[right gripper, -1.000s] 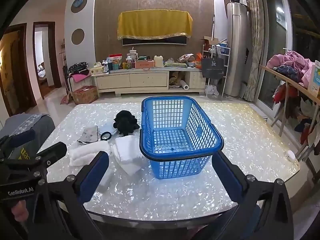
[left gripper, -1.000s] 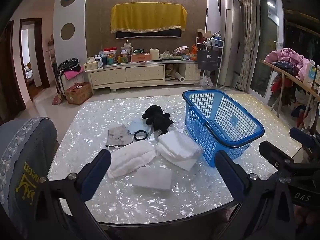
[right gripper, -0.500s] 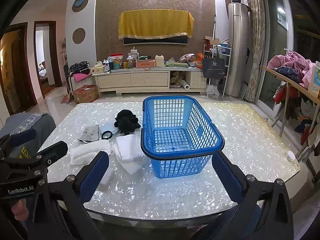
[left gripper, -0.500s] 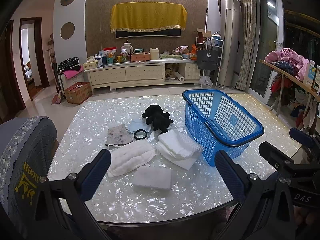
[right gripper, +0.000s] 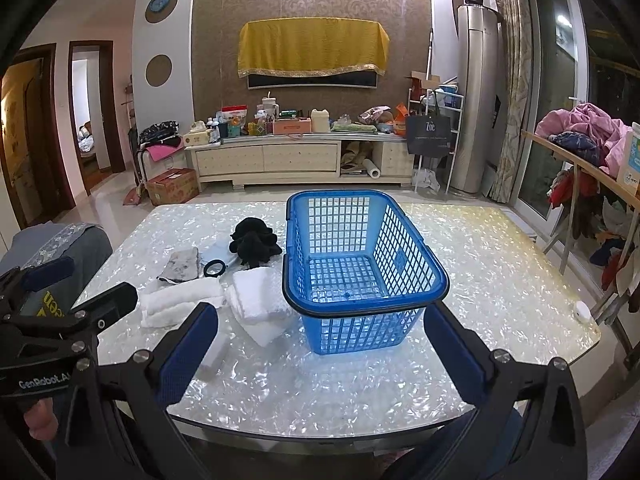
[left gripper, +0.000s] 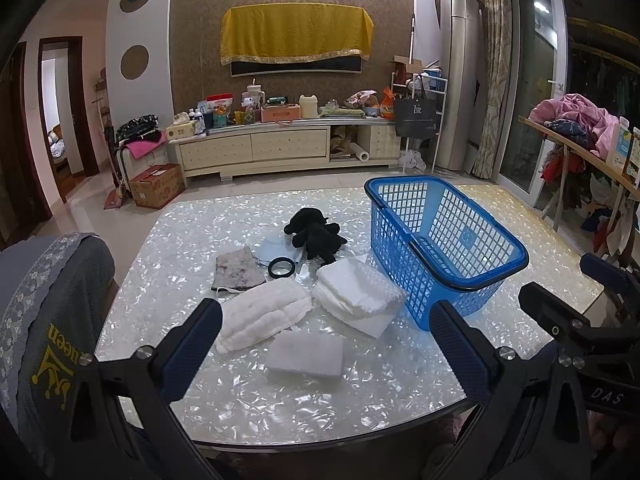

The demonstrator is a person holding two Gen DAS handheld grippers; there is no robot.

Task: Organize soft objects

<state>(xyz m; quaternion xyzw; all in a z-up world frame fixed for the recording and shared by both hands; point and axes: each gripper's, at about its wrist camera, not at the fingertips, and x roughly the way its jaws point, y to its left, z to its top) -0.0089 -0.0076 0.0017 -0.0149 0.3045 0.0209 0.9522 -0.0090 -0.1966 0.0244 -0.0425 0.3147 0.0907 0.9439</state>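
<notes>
Pearly white shell-patterned table top [left gripper: 280,408] carries every soft item, all lying ahead of the two hand-held grippers. Nearest the left gripper [left gripper: 326,344] is a flat white foam-like pad [left gripper: 306,355], lying between its two blue-padded fingers as the left wrist view frames it, and clear of both. Just beyond lie a rolled white quilted towel [left gripper: 264,318] on the left and a folded white textured cloth [left gripper: 358,296] on the right, the cloth just beside the blue plastic mesh basket [right gripper: 362,256]. Farther back sit a grey stained rag [left gripper: 238,270], a black ring [left gripper: 281,268] on a pale blue cloth [left gripper: 276,250], and a black plush toy [left gripper: 316,234].

Both grippers stand wide apart at the near table edge, holding nothing. The right gripper [right gripper: 320,350] faces the basket, which stands upright and empty, its near wall showing between the fingers. A grey chair cover with yellow lettering [left gripper: 52,320] is at the left.
</notes>
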